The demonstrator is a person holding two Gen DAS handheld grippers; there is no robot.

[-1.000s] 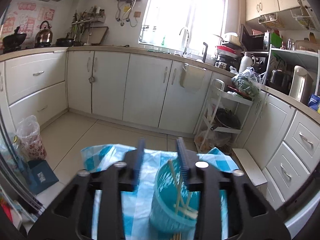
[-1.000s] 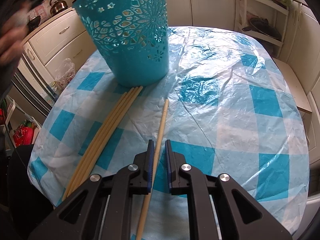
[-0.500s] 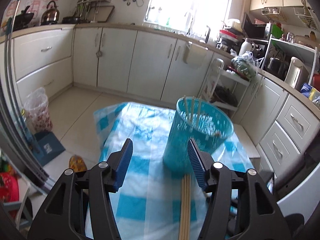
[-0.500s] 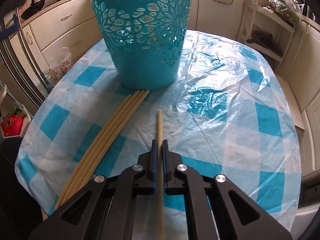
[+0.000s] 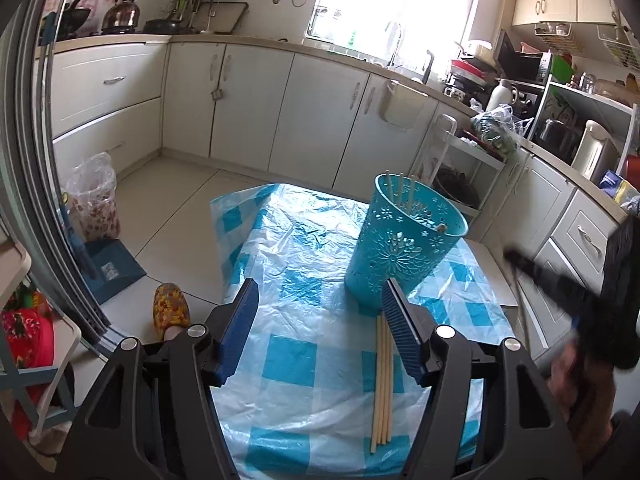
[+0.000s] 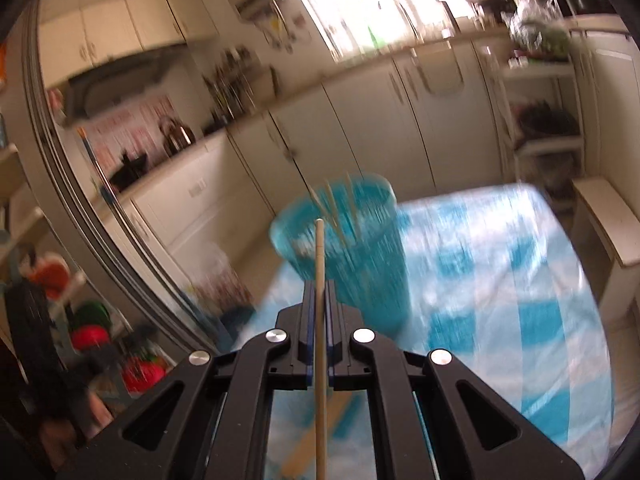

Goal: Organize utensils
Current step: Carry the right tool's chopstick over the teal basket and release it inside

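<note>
Our right hand-held gripper (image 6: 319, 292) pinches one light, stiff, slippery chopstick (image 6: 320, 360) near mid-length; the left hand-held gripper (image 5: 320, 316) gapes empty.

The teal cup (image 5: 404, 248) with the lacy flower cutouts stood upright right of centre in the left wrist frame, on the blue-and-white checked cloth, with a few chopsticks (image 5: 400, 190) poking up out of its rim at the back. Four more loose chopsticks (image 5: 382, 384) lay bunched side by side below it, running lengthwise toward the bottom of the frame, far ends at the cup's base. In the blurry right wrist frame one chopstick (image 6: 320, 320) ran straight up the middle, its tip in front of the cup.
</note>
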